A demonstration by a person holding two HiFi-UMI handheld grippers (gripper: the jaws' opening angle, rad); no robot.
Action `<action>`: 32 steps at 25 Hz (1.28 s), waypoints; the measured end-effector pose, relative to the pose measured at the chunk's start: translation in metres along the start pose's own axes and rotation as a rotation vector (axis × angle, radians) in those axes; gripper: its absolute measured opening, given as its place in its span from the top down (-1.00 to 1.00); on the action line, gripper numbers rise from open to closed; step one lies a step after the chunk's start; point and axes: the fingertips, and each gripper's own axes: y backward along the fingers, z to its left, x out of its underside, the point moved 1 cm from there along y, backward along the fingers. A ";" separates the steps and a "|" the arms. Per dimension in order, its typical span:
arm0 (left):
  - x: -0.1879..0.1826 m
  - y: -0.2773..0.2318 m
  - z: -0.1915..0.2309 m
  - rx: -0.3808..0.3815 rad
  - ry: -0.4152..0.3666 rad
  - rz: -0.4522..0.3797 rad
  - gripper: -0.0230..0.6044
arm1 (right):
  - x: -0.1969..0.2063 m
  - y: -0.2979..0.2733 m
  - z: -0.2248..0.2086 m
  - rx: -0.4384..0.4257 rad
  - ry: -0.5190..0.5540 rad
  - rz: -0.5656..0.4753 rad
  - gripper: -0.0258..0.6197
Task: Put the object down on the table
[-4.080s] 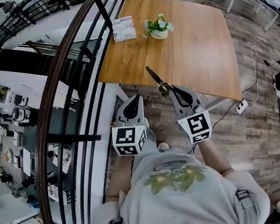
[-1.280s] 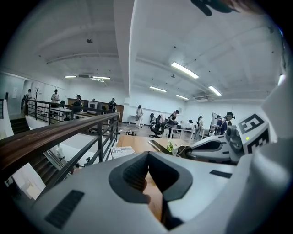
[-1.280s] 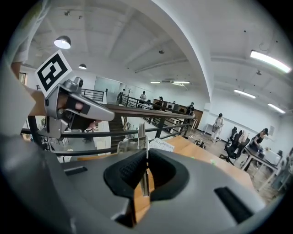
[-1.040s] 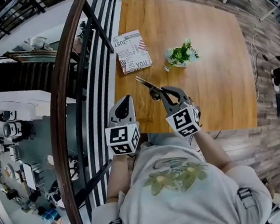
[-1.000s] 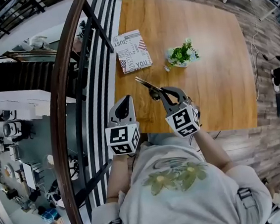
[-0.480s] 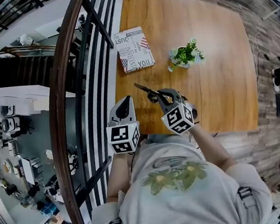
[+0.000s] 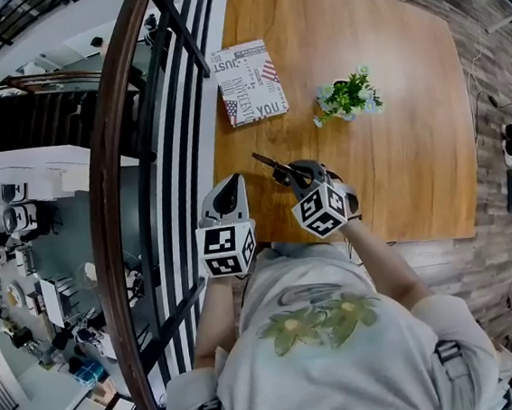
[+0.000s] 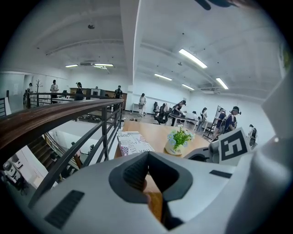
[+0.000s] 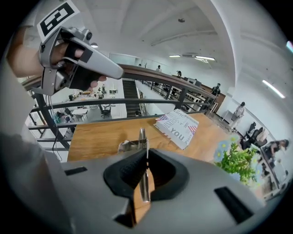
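A slim metal tool (image 7: 268,163) sticks out forward and left from my right gripper (image 7: 294,175), which is shut on it above the near left part of the wooden table (image 7: 395,139). In the right gripper view the thin blade (image 9: 142,136) stands edge-on between the pads, over the tabletop (image 9: 96,132). My left gripper (image 7: 233,182) hangs beside the table's left edge by the railing, its jaws together and nothing between them. The same gripper (image 8: 147,155) shows closed tips in the left gripper view.
A printed book (image 7: 249,82) lies at the table's far left. A small potted plant (image 7: 347,97) stands mid-table. A dark metal railing with a wooden handrail (image 7: 116,169) runs along the left, with a stairwell drop beyond it. Wood floor and a cable lie to the right.
My right gripper has come down toward the table with the tool still in it. The left gripper has sunk slightly beside it.
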 end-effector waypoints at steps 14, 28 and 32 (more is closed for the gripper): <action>0.005 -0.006 0.006 0.005 -0.005 0.029 0.88 | 0.024 -0.029 0.013 -0.040 0.034 0.077 0.87; 0.005 -0.007 0.007 -0.002 -0.003 0.029 0.88 | 0.028 -0.028 0.024 -0.056 0.016 0.073 0.84; 0.006 -0.006 0.006 -0.006 -0.003 0.029 0.88 | 0.031 -0.028 0.034 -0.080 0.015 0.076 0.79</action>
